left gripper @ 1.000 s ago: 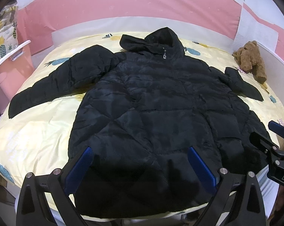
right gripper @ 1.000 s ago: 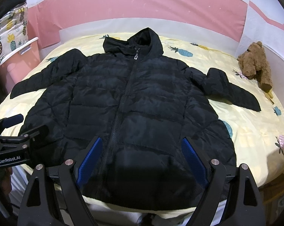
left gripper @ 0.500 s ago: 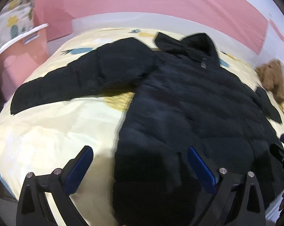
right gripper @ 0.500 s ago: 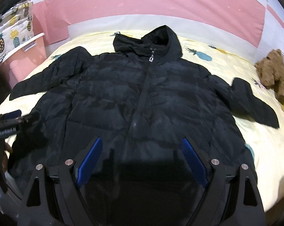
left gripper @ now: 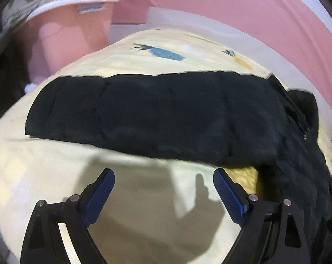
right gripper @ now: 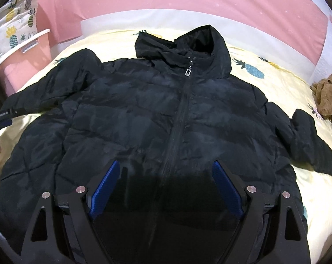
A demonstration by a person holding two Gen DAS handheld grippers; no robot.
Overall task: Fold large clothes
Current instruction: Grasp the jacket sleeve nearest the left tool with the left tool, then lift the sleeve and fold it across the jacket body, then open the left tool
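A black puffer jacket lies face up on the bed, zipped, hood at the far end and both sleeves spread out. In the left wrist view its left sleeve stretches across the picture, cuff to the left. My left gripper hangs over bare cover just short of that sleeve; its jaws are closing with nothing between them. It also shows at the left edge as the left gripper beside the sleeve cuff. My right gripper stands open above the jacket's lower front, over the zip.
The bed has a pale yellow pineapple-print cover. A pink bin with a white rim stands off the bed's left side. A brown plush bear lies at the right edge. A pink and white wall runs behind.
My left gripper has swung left from the jacket's hem to the left sleeve and moved closer to the bed. My right gripper has shifted along the hem and come closer to the jacket.
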